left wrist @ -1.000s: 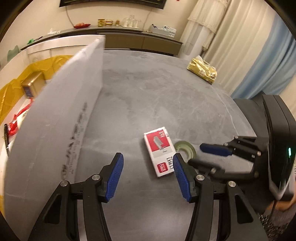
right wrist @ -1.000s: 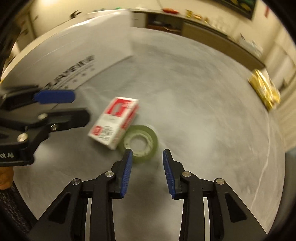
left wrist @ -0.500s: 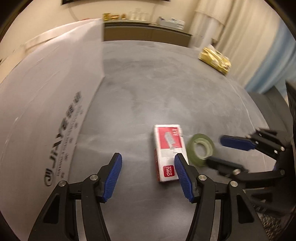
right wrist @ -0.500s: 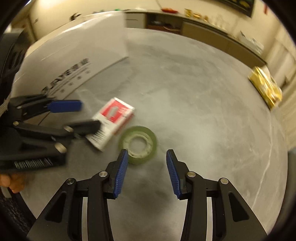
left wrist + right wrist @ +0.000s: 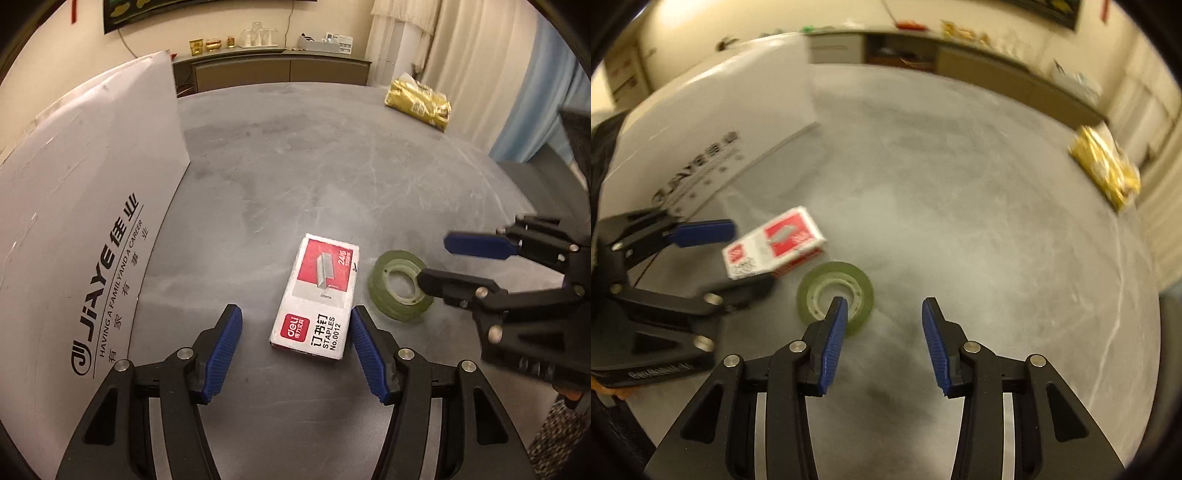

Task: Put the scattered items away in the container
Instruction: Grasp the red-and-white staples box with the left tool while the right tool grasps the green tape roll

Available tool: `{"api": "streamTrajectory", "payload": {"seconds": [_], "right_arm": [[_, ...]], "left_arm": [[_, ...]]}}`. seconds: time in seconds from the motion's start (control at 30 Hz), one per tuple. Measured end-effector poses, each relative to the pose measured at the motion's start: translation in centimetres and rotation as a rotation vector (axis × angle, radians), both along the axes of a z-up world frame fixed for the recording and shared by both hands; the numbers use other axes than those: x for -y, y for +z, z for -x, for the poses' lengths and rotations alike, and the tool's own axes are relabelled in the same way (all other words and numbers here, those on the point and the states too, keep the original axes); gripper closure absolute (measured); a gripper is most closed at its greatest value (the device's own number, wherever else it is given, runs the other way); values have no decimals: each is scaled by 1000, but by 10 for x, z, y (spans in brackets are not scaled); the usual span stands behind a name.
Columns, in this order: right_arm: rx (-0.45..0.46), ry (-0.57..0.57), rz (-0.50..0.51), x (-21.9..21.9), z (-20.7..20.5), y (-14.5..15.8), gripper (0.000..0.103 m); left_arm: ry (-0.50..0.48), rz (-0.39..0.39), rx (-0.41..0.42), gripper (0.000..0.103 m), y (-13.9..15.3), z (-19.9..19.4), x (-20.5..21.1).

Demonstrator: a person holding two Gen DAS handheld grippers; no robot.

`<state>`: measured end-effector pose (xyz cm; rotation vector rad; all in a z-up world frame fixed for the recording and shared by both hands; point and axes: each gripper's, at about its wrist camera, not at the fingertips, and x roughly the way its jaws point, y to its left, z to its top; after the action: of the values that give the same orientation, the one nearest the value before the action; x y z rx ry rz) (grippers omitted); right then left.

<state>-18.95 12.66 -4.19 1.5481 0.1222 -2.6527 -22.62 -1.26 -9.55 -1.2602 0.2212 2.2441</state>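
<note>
1. Two grippers over one grey table (image 5: 332, 177). Left gripper (image 5: 295, 347) nearest, jaws spread wide and gripping nothing, blue pads on either side of the near end of the staple box (image 5: 317, 295). Right pad just beside the box's near right corner; contact cannot be told.
2. One staple box, red and white, lying flat on the table, long side pointing away from the left gripper.
3. One roll of green tape (image 5: 400, 284), flat on the table just right of the staple box, with a narrow gap between them.
4. Right gripper (image 5: 882, 332) also released, jaws apart and empty. Left pad (image 5: 834, 332) over the near rim of the tape (image 5: 836, 295), right pad over bare table to the right of the roll.
5. One white container (image 5: 81, 236) with black lettering, left of the staple box, its wall leaning up and away. Staple box and tape both outside it.
6. One gold packet (image 5: 417, 99) far beyond the staple box, near the table's far right edge.
7. Against the frame half a second back: right gripper's jaws noticeably wider and closer in on the tape; left gripper further forward, pads now flanking the staple box; box and tape unmoved on the table.
</note>
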Motion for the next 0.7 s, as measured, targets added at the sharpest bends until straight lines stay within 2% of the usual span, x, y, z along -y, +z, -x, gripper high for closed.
{"api": "streamTrajectory", "payload": {"seconds": [0.17, 0.23, 0.33, 0.37, 0.4, 0.43, 0.53, 0.7], "right_arm": [[-50, 32, 75, -3, -9, 13, 58], [-62, 65, 9, 11, -8, 11, 58], [-32, 84, -46, 21, -4, 0, 59], [-25, 85, -43, 22, -2, -4, 70], [-18, 93, -29, 22, 0, -5, 78], [7, 95, -44, 23, 3, -9, 88], [15, 79, -52, 24, 2, -12, 89], [21, 15, 67, 9, -4, -1, 90]], "left_arm": [[-13, -8, -30, 41, 1, 4, -13], [-29, -2, -33, 41, 2, 3, -15], [-71, 30, -56, 45, 1, -4, -16], [-86, 51, -80, 51, 1, -7, -19], [-99, 49, -85, 64, 2, -8, -20], [-105, 48, -81, 64, 2, -8, -21], [-110, 42, -76, 64, 4, -11, -20], [-94, -6, -93, 64, 20, -15, -12]]}}
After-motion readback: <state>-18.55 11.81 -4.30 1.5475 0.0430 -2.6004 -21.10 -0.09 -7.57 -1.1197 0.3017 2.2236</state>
